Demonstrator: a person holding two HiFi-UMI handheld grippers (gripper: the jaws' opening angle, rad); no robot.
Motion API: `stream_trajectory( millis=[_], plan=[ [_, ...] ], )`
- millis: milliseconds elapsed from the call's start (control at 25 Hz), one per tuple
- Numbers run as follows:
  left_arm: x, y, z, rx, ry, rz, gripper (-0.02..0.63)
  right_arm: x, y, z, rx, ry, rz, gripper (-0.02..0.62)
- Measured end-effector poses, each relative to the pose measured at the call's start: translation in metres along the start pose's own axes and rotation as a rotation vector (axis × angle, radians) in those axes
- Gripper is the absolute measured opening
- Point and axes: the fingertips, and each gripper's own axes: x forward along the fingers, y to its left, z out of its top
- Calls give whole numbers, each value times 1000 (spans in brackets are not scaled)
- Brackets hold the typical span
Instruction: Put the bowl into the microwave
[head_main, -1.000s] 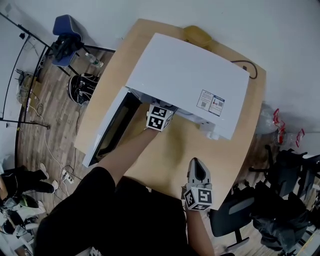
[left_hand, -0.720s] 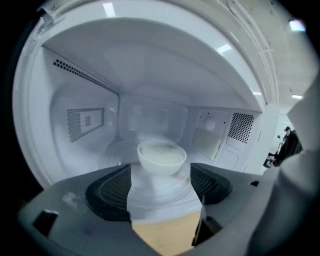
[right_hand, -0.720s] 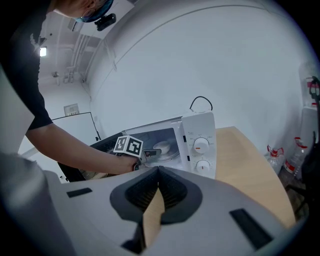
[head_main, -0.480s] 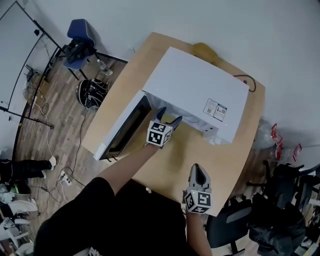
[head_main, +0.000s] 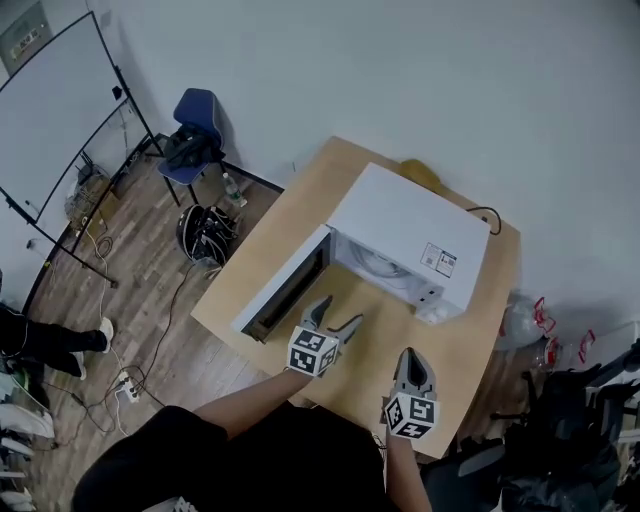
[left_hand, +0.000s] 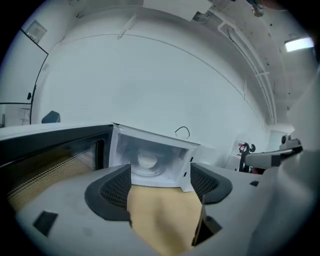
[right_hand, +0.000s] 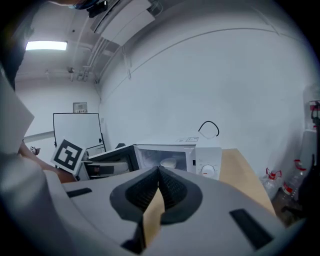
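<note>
we are in a plain white-walled room with a whiteboard (head_main: 60, 100) and a blue chair (head_main: 195, 125) well away from the microwave (head_main: 410, 235), which sits on a wooden table (head_main: 275, 230). its door (head_main: 285, 290) hangs swung out from the left side of the cavity. the bowl (left_hand: 147, 160) stands upright inside the microwave, about mid-cavity on the turntable, touching neither wall as far as we can tell. our left gripper (head_main: 335, 313) hovers in front of the microwave's mouth, clear of it, with its jaws spread wide and only bare table between them. our right gripper (head_main: 411, 355) hangs farther from the microwave, toward its control side, with its jaws pressed together on nothing. we judge the placing itself done and the bowl let go. what is left, if anything, is to get clear and perhaps swing the door to, though the task does not ask for that. to do it well we would bring the left gripper round to the outer face of the door. we would press near the edge farthest from the hinge, with the flat of a jaw, not a tip. the push should be one slow, even one until the latch takes, so the microwave does not slide and the bowl does not shift. we would keep the right gripper where it is, out of the door's arc.
</note>
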Motion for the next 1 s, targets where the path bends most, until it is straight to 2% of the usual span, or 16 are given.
stream_trajectory(
  millis=[120, 240, 400, 520, 640, 720, 800, 1000],
  plan=[
    [-49, -23, 7, 6, -40, -45, 347, -20, 25, -1, -22, -10, -29, 60],
    [-99, -41, 7, 34, -22, -75, 347, -47, 57, -3, -16, -14, -56, 60],
    [-170, -52, 12, -17, -22, -92, 347, -94, 102, -4, -32, -10, -83, 60],
    [-219, -64, 15, -61, -27, -137, 345, -128, 131, -4, -39, -25, -105, 60],
    [-256, -74, 11, -51, 9, -164, 339, -158, 157, -4, -38, -40, -129, 60],
    [-274, -79, 13, -36, 1, -180, 331, -173, 172, -4, -45, -48, -144, 60],
    [-290, -87, 17, -15, -16, -209, 310, -185, 185, -4, -56, -55, -156, 60],
    [-325, -103, 23, 9, -61, -269, 174, -208, 207, -6, -65, -65, -167, 60]
  ],
)
